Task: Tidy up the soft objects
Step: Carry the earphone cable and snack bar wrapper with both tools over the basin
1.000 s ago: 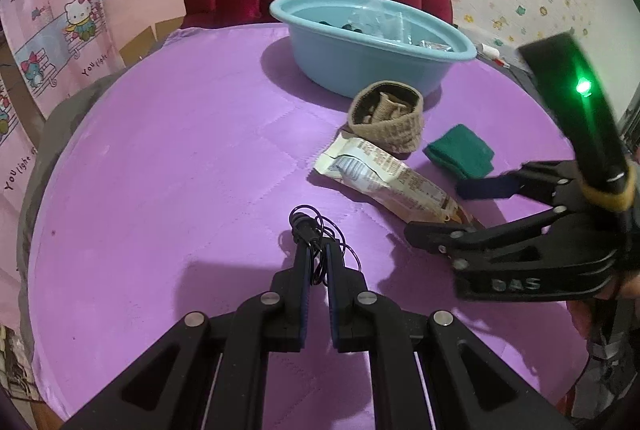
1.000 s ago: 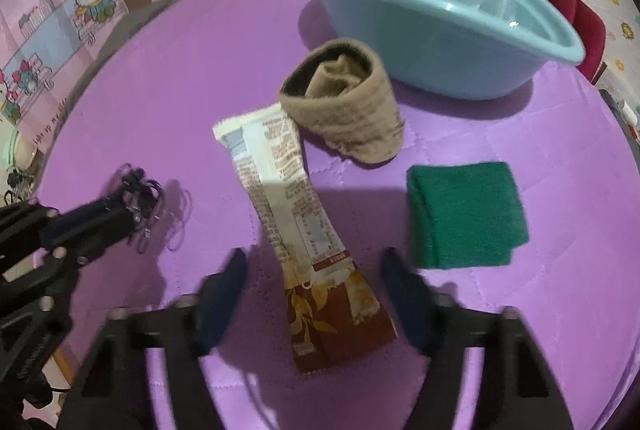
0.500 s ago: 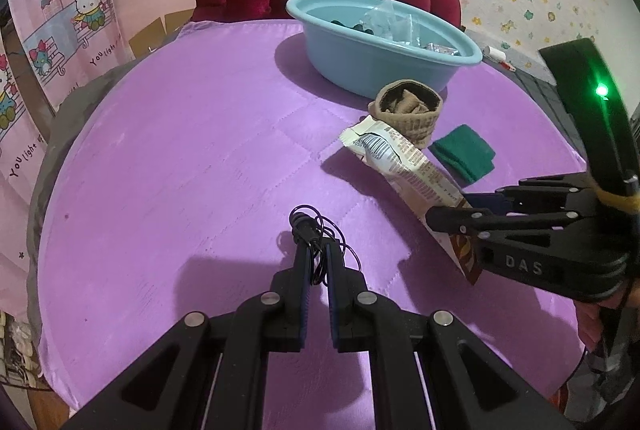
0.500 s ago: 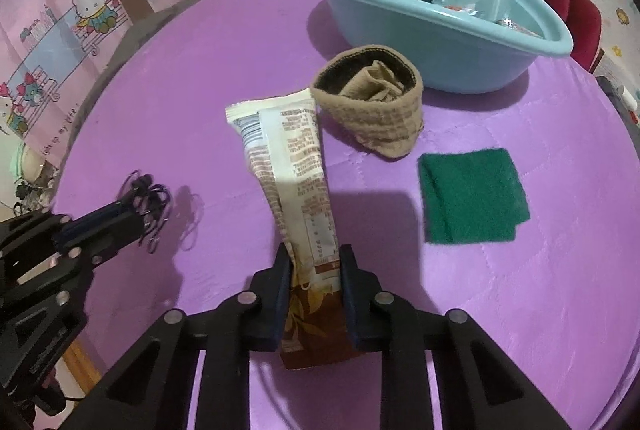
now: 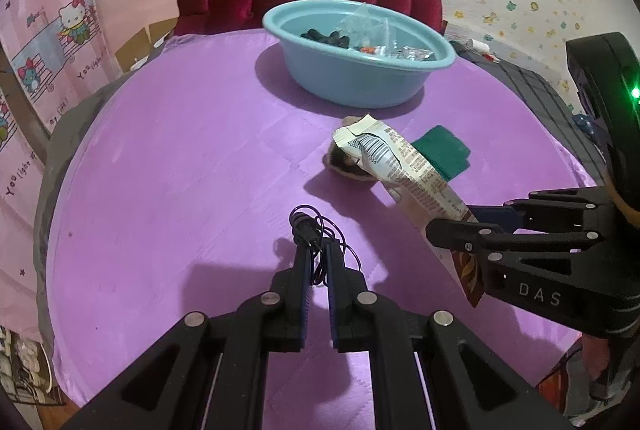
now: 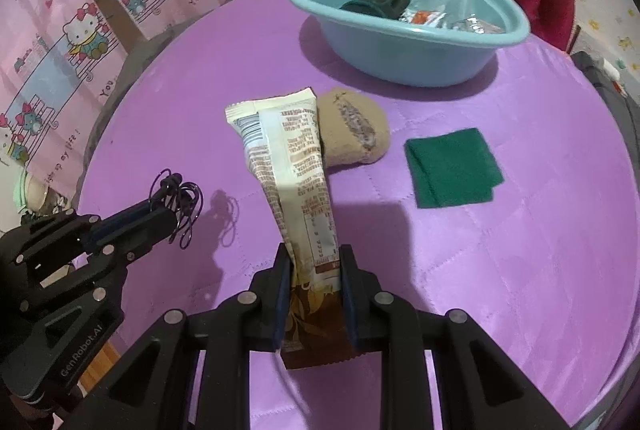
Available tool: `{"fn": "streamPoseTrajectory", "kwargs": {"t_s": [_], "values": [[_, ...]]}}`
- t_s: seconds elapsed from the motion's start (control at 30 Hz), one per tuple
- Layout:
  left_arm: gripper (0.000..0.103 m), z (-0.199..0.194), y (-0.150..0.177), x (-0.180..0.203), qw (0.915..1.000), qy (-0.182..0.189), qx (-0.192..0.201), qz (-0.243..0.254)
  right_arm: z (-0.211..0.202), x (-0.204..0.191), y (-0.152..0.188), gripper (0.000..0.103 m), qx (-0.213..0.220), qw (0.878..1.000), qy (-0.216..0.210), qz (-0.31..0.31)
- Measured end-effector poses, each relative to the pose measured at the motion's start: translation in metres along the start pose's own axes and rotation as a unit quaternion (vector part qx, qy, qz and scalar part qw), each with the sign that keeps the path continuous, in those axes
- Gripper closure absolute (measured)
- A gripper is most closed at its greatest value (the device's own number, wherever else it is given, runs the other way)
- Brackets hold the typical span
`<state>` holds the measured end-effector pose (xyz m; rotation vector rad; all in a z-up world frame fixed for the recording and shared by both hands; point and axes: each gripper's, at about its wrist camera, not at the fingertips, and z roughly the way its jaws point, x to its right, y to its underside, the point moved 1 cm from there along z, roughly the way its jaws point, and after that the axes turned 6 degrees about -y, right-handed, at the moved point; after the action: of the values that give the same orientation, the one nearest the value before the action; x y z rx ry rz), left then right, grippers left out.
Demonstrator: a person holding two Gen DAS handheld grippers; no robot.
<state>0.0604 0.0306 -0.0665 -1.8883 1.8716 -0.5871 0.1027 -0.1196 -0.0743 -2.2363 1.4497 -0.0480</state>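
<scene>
The right claw (image 6: 314,270) angles steeply down, clenched on the brown lower end of a long snack packet (image 6: 292,166) that rises clear of the purple tabletop (image 6: 520,250), its pale end up beside a tan rolled sock (image 6: 356,126). The left claw (image 5: 318,262), also tilted down, pinches a coil of thin black cord (image 5: 310,226). Only the right view shows a dark glove (image 6: 380,2) in the blue basin (image 6: 400,62); a green cloth (image 6: 452,166) lies flat nearby.
</scene>
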Motion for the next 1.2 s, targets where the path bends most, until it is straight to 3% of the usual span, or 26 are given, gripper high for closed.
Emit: {"fn": "streamPoseTrajectory", "kwargs": {"t_s": [0.63,1.2], "values": [[0.095,-0.019,-0.038,0.033,0.9973,0.038,0.035,0.053,-0.042,0.025,-0.001,0.081,0.034,0.996,0.049,0.061],[0.095,-0.021,-0.088,0.054,0.9943,0.057,0.054,0.072,-0.078,0.044,-0.043,0.081,0.058,0.993,0.060,0.086]]}}
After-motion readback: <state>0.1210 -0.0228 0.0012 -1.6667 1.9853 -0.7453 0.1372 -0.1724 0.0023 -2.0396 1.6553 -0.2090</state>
